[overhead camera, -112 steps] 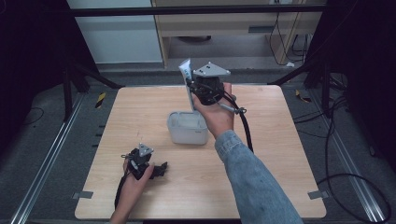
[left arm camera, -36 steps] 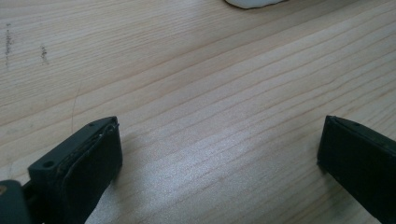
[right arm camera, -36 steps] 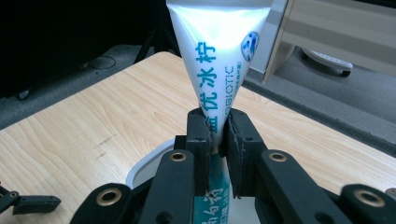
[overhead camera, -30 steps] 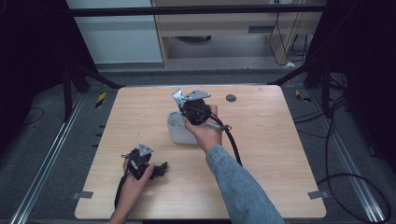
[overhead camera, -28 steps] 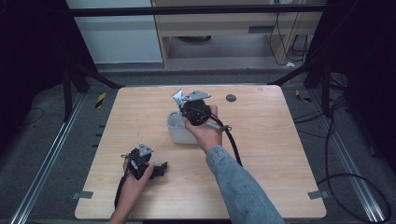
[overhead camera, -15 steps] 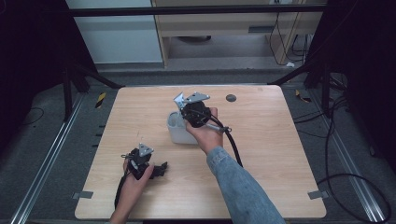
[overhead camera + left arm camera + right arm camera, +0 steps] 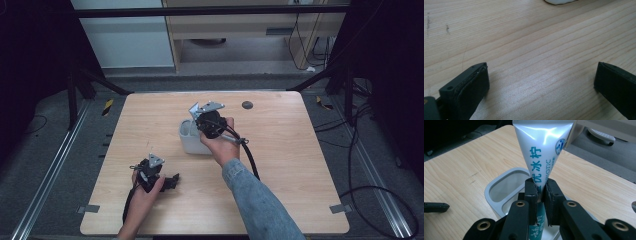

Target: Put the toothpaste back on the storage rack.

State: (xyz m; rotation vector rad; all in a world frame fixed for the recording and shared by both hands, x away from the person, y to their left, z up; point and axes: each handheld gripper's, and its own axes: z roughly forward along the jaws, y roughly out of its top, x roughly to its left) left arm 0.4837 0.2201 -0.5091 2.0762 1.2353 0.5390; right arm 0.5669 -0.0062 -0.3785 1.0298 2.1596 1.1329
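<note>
The right gripper (image 7: pixel 540 191) is clamped on a white tube (image 7: pixel 543 150) with teal lettering, its jaws pinching the narrow lower part. The tube stands upright, long axis vertical, flat crimped end up, lower end dipping into a pale grey container (image 7: pixel 499 192) with two compartments; which one it enters I cannot tell. The left gripper (image 7: pixel 541 82) rests low with jaws wide apart over bare wood. The light wooden table (image 7: pixel 290 150) stands on grey floor with black cables (image 7: pixel 380 195), a small dark disc (image 7: pixel 247 105) near its far edge
</note>
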